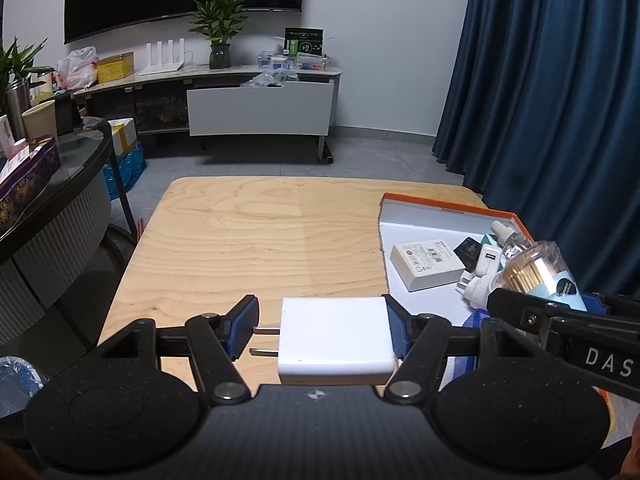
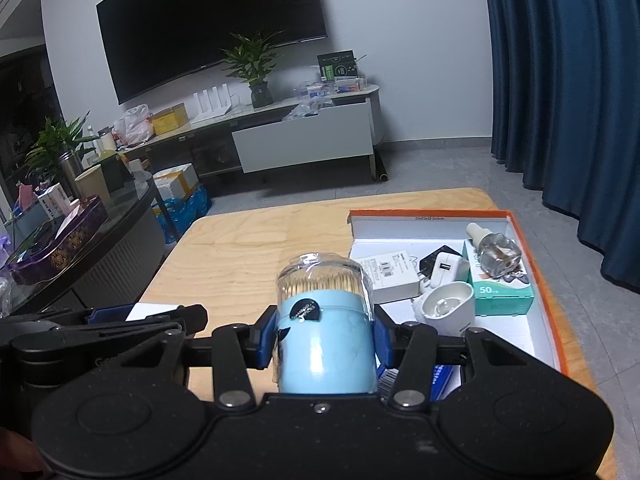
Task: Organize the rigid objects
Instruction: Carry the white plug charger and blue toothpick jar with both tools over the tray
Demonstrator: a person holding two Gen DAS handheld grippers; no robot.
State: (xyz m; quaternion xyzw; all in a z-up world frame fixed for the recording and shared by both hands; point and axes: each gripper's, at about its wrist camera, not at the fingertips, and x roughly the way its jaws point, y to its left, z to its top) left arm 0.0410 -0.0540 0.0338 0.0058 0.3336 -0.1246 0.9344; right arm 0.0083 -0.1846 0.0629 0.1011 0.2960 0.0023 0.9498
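Holding position over the light wooden table, both tools loaded; far right on it sits the orange-rimmed white cardboard box lid used as the collection tray, already carrying a teal rectangular carton, a flat white box, a white cup-shaped plug-in unit and a small clear glass refill bottle lying on the carton. Right gripper is clamped on the pale blue cylindrical toothpick jar with clear plastic dome, pads on the blue lower body, just short of the tray's near-left corner. Left gripper grips the white square two-prong wall charger across its side faces, prongs pointing left, above the near table edge. Judgement: jar is light, shrink-wrap looks slick, dome may pop, so grip the stiff body. Charger is rigid, smooth, light; flat faces suit the pads
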